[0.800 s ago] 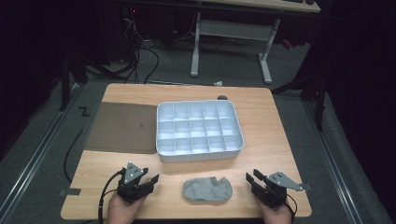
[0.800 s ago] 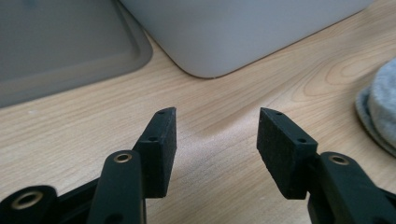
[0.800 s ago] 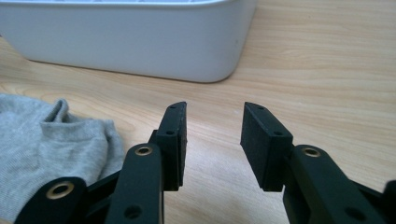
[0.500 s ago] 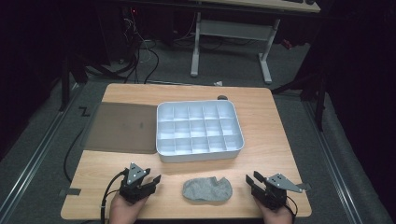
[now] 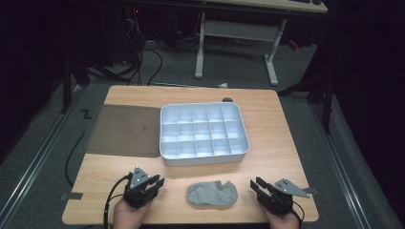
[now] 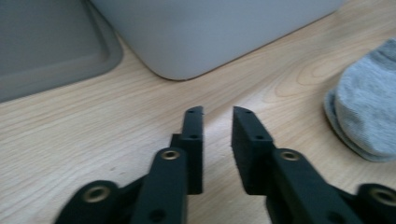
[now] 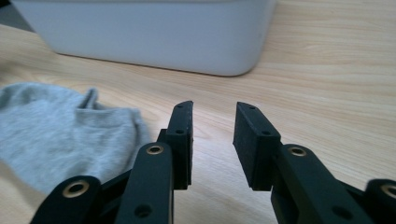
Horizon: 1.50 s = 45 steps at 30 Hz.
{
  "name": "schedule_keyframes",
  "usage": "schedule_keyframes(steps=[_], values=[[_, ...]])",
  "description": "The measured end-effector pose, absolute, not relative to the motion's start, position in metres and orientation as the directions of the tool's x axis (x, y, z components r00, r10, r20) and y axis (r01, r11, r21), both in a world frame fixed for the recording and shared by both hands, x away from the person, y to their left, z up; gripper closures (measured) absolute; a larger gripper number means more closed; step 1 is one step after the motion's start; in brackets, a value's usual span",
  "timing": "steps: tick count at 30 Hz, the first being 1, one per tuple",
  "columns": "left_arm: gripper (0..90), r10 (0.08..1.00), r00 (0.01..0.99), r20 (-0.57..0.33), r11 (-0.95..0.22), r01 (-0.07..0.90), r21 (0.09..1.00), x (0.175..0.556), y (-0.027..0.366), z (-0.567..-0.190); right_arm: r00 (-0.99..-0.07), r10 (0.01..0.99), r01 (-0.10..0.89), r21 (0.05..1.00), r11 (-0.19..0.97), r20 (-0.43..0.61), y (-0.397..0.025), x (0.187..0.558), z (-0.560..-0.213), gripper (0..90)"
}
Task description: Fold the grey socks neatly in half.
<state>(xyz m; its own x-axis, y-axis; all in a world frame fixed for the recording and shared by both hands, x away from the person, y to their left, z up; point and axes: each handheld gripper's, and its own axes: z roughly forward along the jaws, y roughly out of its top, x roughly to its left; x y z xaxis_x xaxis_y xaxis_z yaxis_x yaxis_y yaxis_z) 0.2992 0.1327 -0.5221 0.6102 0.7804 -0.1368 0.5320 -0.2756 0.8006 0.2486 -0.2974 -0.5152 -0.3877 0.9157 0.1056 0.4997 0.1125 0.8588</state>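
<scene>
A grey sock (image 5: 212, 192) lies flat near the table's front edge, between the two grippers. My left gripper (image 5: 158, 182) rests low on the table to the sock's left, open, with nothing between its jaws (image 6: 218, 112). The sock (image 6: 368, 122) lies at the right of the left gripper view. My right gripper (image 5: 254, 184) sits to the sock's right, open and empty too (image 7: 214, 106). In the right gripper view the sock (image 7: 65, 130) lies at the left, beside the left jaw. A white tray (image 5: 165, 152) with several empty compartments stands behind the sock.
A dark grey lid or mat (image 5: 123, 130) lies flat left of the tray. The tray's wall (image 6: 210, 32) rises just ahead of the left gripper and the tray's wall (image 7: 154, 32) ahead of the right. A small dark object (image 5: 227, 100) sits at the far table edge.
</scene>
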Motion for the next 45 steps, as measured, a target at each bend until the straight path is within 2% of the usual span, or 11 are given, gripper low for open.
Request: schedule_keyframes(steps=[5,9,17,22,25,33,38,45], values=[[85.2,0.751,0.642,-0.153,-0.288,0.527,0.799,0.295,0.118,-0.520,-0.420,0.903,0.486,0.864,0.135,0.095,-0.290,0.243,-0.509,82.2],[87.6,0.705,0.696,-0.137,-0.328,0.491,0.807,0.287,0.091,-0.518,-0.455,0.889,0.468,0.863,0.191,0.049,-0.278,0.239,-0.508,90.0],[85.3,0.606,0.785,-0.131,-0.402,0.444,0.801,0.276,0.038,-0.520,-0.540,0.842,0.461,0.840,0.286,0.009,-0.246,0.239,-0.515,90.0],[84.0,0.585,0.802,-0.120,-0.425,0.428,0.798,0.273,0.027,-0.521,-0.562,0.827,0.472,0.826,0.307,0.014,-0.234,0.239,-0.518,89.8],[82.3,0.568,0.813,-0.127,-0.428,0.423,0.798,0.271,0.018,-0.522,-0.575,0.818,0.486,0.810,0.329,0.012,-0.226,0.240,-0.522,85.8],[71.9,0.543,0.833,-0.105,-0.476,0.409,0.779,0.269,0.009,-0.531,-0.554,0.832,0.527,0.769,0.362,-0.012,-0.223,0.243,-0.530,83.7],[72.8,0.549,0.832,-0.078,-0.496,0.400,0.771,0.269,0.013,-0.532,-0.528,0.849,0.547,0.761,0.348,-0.009,-0.231,0.244,-0.530,82.1],[73.1,0.564,0.822,-0.070,-0.497,0.406,0.767,0.270,0.026,-0.532,-0.537,0.843,0.559,0.759,0.335,0.024,-0.230,0.243,-0.531,82.5]])
